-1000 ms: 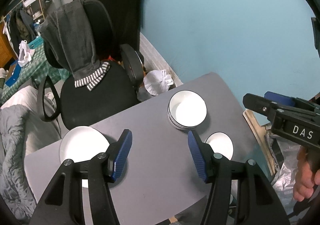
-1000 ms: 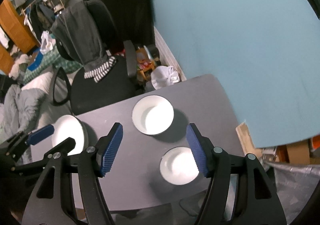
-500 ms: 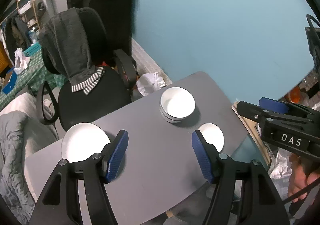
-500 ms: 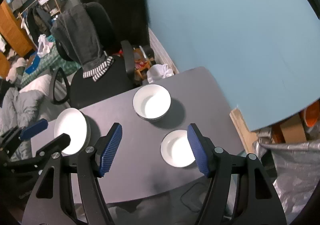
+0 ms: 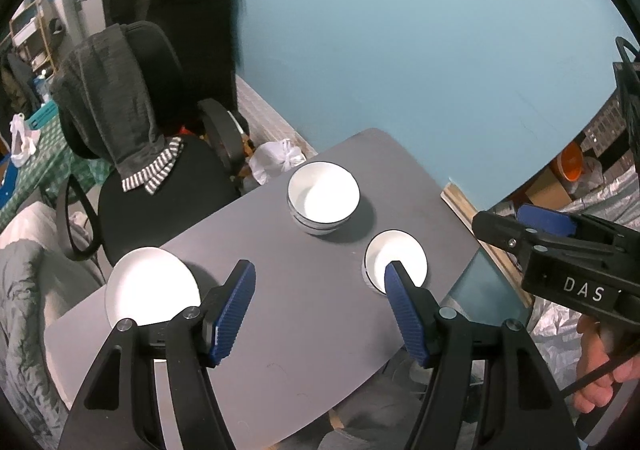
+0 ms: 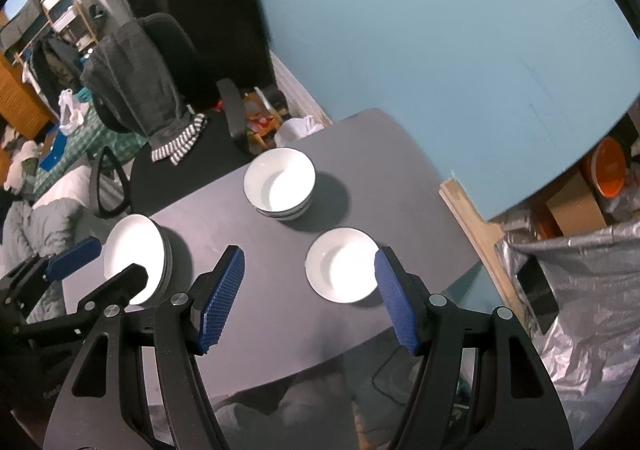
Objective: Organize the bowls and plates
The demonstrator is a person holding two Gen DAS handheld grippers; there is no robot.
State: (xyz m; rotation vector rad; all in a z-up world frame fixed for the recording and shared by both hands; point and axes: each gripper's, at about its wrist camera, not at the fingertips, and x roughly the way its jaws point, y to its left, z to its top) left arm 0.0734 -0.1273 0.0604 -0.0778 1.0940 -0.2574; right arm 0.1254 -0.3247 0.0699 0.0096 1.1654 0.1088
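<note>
Left gripper [image 5: 320,304]: we just opened its jaws wider; nothing between.
Right gripper [image 6: 310,296]: jaws wide, empty.
Bowls [image 5: 323,197]: stacked, far side of table [image 5: 304,330].
Plates [image 5: 152,286]: left; we pulled back, sorting seems finished.

On the table [image 6: 400,170], the stacked bowls [image 6: 279,184] sit farthest back. The small plate [image 6: 342,270] lies nearer right, the plate stack [image 6: 134,254] far left before the chair [image 6: 168,122].

White bowls [image 6: 279,186] nested upright mid-table — a shallow single bowl [image 6: 342,270] near them, stacked plates [image 6: 136,258] well apart.
</note>
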